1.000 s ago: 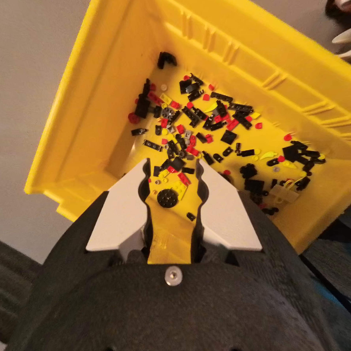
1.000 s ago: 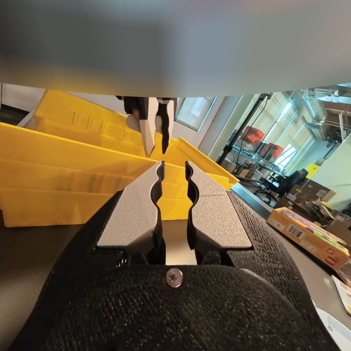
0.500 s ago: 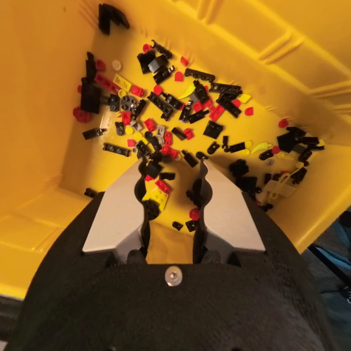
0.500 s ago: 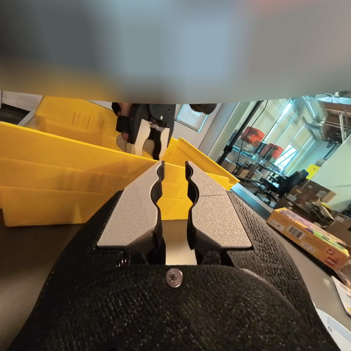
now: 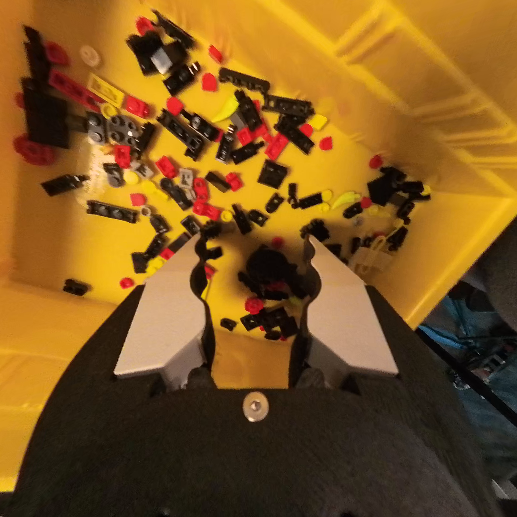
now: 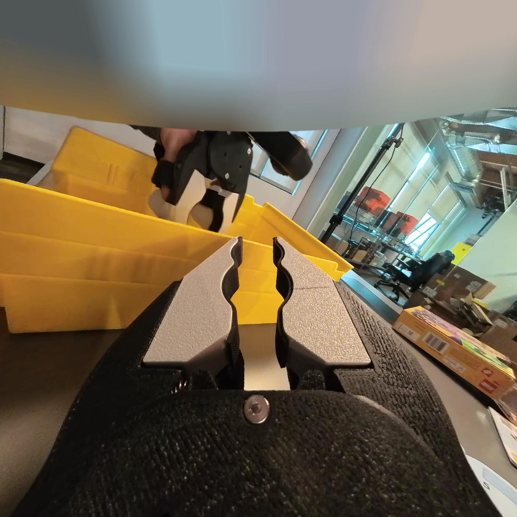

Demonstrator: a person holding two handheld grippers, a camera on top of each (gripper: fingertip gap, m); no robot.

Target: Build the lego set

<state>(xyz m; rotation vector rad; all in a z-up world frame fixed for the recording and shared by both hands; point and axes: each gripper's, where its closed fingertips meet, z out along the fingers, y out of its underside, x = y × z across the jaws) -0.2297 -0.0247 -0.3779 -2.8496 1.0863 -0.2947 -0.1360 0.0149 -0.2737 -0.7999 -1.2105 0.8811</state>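
My left tongs (image 5: 253, 243) are apart, low inside the yellow bin (image 5: 363, 70), over the loose lego pieces (image 5: 195, 131). My right tongs (image 6: 256, 242) are apart on the tabletop (image 6: 42, 363), beside the bin.

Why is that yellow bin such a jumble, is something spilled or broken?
Nothing looks damaged. The lego pieces lie loose and mixed across the floor of the yellow bin, all inside its walls. The left gripper reaches in, jaws open.

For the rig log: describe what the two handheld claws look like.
Both match: the left claw and right claw have pale grey, wedge-shaped fingers with wavy black inner pads, set in a coarse black textured body with one silver screw. No cables visible.
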